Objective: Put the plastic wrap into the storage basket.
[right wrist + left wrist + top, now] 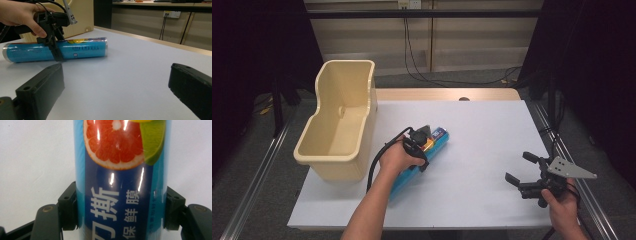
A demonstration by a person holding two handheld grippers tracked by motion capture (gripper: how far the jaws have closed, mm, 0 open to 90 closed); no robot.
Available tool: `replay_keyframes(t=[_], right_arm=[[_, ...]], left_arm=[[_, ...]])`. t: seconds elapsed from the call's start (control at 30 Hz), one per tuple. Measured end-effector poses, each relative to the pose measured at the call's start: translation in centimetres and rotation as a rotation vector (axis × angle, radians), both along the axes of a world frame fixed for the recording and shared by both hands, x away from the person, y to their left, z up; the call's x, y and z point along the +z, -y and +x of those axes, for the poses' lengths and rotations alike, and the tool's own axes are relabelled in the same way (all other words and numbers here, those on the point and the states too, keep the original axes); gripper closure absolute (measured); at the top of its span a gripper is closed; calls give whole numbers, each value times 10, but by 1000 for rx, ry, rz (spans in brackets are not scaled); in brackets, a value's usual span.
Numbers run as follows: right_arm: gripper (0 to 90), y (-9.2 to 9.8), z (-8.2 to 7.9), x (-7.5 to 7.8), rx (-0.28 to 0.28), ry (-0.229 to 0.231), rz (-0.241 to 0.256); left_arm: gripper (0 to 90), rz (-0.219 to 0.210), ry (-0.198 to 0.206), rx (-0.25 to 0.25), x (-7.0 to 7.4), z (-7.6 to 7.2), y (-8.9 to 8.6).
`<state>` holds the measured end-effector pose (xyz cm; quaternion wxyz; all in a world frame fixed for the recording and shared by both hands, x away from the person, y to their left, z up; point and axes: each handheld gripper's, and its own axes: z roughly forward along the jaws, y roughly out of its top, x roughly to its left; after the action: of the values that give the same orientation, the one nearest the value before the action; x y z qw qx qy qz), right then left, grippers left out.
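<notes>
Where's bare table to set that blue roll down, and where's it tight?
Bare: the white table between the blue roll and the right claw, plus the far right corner. Tight: the left edge, where the beige bin sits beside the left claw.

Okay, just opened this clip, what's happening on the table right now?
A person works at a white table with a handheld gripper in each hand. The left gripper has its jaws around a blue roll of cling film lying flat on the table; the left gripper view shows a pad at each side of it. The right gripper is held open over bare table near the right edge, holding nothing. A beige plastic bin stands at the table's left edge.
</notes>
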<state>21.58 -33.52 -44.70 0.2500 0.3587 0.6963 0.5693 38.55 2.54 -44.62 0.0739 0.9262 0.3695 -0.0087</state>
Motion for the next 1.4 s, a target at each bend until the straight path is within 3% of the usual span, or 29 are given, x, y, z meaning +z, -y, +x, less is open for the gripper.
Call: replay_keyframes(t=[0.03,0.07,0.1,0.17,0.23,0.33,0.5,0.8,1.07,1.4], right_arm=[[0,1,1,0,2,-3,0],[0,1,1,0,2,-3,0],[0,1,1,-1,1,-4,0],[0,1,1,-1,2,-4,-1],[0,2,1,-1,2,-6,0],[0,1,2,-1,3,-5,-2],[0,0,1,-1,1,-4,0],[0,0,2,-1,2,-3,0],[0,1,2,-1,2,-4,3],[0,1,1,0,0,-3,9]], left_arm=[[323,35,-7,-8,1,0,3],[323,35,-7,-8,1,0,3],[323,42,-53,20,4,1,5],[323,39,-70,33,7,1,5],[323,8,-63,54,18,3,2],[323,12,-59,61,28,4,-1],[323,-32,-66,93,47,5,-10],[323,-49,-50,140,89,6,-20],[323,-49,-94,190,124,5,-29],[323,-47,-93,243,167,4,-52]])
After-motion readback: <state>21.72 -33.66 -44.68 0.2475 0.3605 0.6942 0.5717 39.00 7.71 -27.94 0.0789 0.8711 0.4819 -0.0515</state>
